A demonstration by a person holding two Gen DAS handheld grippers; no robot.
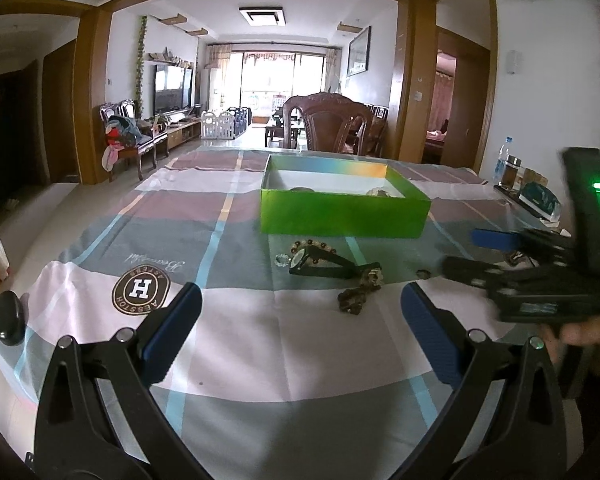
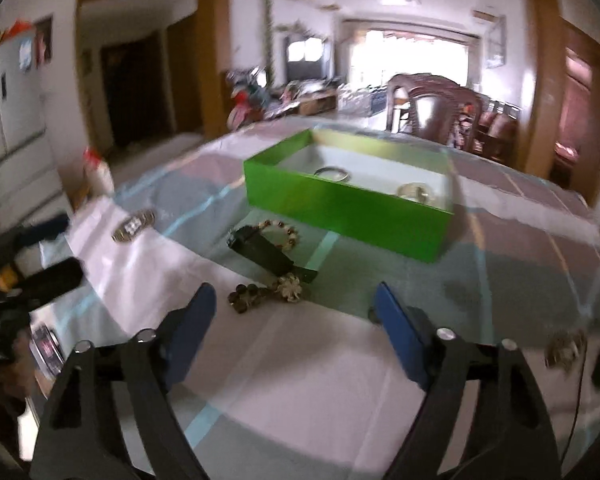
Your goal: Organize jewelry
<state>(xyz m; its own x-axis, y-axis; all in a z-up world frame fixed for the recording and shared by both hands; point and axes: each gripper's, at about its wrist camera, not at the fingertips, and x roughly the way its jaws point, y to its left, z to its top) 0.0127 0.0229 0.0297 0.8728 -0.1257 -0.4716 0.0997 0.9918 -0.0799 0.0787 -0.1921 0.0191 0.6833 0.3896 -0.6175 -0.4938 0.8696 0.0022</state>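
Note:
A green box [image 1: 344,212] with a white inside stands on the table past the jewelry; in the right wrist view [image 2: 352,210] it holds a bangle [image 2: 332,174] and a second bracelet [image 2: 416,192]. In front of it lie a black watch [image 1: 320,262], a beaded bracelet [image 1: 312,245], a small clear-stone piece [image 1: 282,259] and a dark beaded piece with a flower [image 1: 360,292]. My left gripper [image 1: 302,320] is open above the cloth, short of them. My right gripper [image 2: 296,312] is open, its fingers either side of the flower piece [image 2: 268,292]. The right gripper also shows in the left view [image 1: 464,252].
A checked cloth [image 1: 220,216] with a round H logo [image 1: 141,292] covers the table. A small ring [image 1: 422,273] lies at the right. Bottles and a tray [image 1: 512,176] stand at the far right edge. A wooden chair [image 1: 328,124] stands behind the box. Another jewelry piece [image 2: 564,348] lies at my right.

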